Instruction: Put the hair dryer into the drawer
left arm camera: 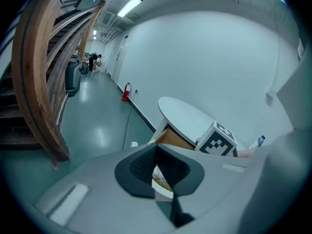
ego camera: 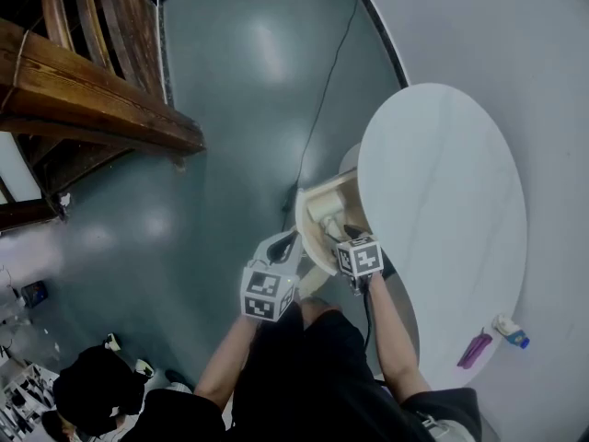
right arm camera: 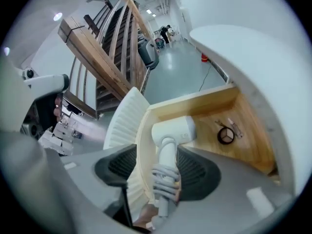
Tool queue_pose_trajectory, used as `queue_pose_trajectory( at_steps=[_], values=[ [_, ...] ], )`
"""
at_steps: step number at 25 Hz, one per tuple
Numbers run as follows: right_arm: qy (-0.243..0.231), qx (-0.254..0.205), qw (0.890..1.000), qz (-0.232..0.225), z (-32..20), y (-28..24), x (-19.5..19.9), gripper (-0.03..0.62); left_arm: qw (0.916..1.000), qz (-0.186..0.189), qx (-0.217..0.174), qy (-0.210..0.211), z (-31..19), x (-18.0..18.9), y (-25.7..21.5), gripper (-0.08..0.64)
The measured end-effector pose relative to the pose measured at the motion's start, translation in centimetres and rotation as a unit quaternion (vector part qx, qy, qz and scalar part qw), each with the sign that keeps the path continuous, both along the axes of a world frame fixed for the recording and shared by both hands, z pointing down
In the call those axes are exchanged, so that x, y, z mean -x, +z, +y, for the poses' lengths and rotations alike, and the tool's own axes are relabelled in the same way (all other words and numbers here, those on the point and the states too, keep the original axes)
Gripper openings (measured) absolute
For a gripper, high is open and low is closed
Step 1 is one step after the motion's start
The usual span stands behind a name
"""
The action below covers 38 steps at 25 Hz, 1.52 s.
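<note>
Over the front lip of the open drawer [right arm camera: 204, 104], the right gripper [right arm camera: 163, 169] is clamping the hair dryer [right arm camera: 170, 130] by its cord-wrapped handle, with the head hanging inside. The handle is crossing the lip, so a release here is risking a tip-out, and the wound cord may be snagging the pads. Deeper in the drawer, a small black ring [right arm camera: 225, 135] and a slim stick [right arm camera: 235, 127] are lying where the dryer could land. Beside the drawer front, the left gripper [left arm camera: 156, 152] is waiting, jaws together and empty.
</note>
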State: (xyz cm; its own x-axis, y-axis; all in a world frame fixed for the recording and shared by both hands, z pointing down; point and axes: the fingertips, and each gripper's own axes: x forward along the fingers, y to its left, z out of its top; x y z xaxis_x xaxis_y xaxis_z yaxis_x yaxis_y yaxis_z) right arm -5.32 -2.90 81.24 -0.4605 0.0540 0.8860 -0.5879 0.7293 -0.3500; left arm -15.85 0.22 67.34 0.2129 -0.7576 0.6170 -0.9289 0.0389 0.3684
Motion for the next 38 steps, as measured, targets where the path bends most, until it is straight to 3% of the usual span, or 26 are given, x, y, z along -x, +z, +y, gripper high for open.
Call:
queue_pose_trajectory(
  at_steps=[11,19,28,38],
  values=[
    [0.037,-0.046,0.996,-0.072,0.7,-9.5,-1.8,0.24,0.9986,-0.024,-0.04,0.024,0.9,-3.3,-6.2,0.006],
    [0.073,-0.12,0.983,-0.119,0.4,-17.3,-4.1,0.153,0.9954,-0.046,-0.074,0.039,1.4,-5.6,-11.1,0.006],
    [0.116,-0.219,0.956,-0.159,-0.5,-26.8,-7.5,0.085,0.9891,-0.064,-0.115,0.065,1.5,-8.2,-17.1,0.006],
    [0.172,-0.317,0.913,-0.193,-1.4,-34.6,-12.4,0.011,0.9763,-0.092,-0.173,0.092,0.4,-10.4,-23.1,0.006]
  ],
)
